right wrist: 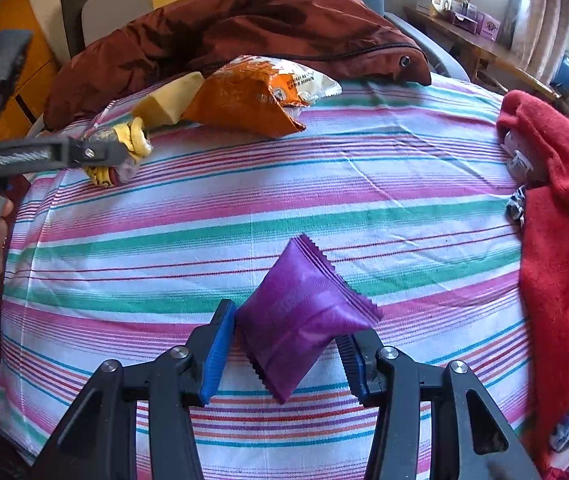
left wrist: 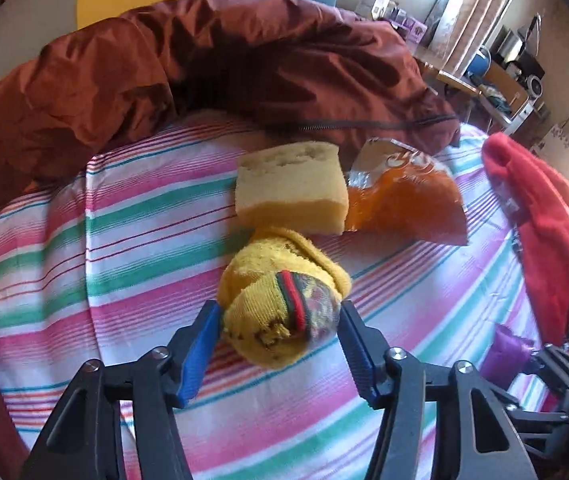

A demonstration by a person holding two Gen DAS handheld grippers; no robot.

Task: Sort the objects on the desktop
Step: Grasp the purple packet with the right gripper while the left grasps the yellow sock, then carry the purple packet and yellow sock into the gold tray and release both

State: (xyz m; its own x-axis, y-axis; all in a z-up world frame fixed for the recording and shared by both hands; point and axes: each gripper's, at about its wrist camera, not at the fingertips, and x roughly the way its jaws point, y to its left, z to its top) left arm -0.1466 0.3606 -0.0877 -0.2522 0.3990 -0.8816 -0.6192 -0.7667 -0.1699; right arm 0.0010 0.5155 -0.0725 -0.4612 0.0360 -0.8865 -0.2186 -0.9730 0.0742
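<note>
- Left gripper [left wrist: 280, 316] fingers are clamping the yellow sock [left wrist: 282, 300], nearing the sponge [left wrist: 290, 188] and orange bag [left wrist: 404, 200]
- Right gripper [right wrist: 288, 344] fingers are pinching the purple packet [right wrist: 304, 312]; both are awaiting placing

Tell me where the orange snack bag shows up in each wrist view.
Left wrist: orange bag right of centre, touching the sponge, beyond the left gripper holding the sock.
Right wrist: orange bag upper left of centre, near the table's far edge.
Shared landmark: brown jacket behind it.
</note>
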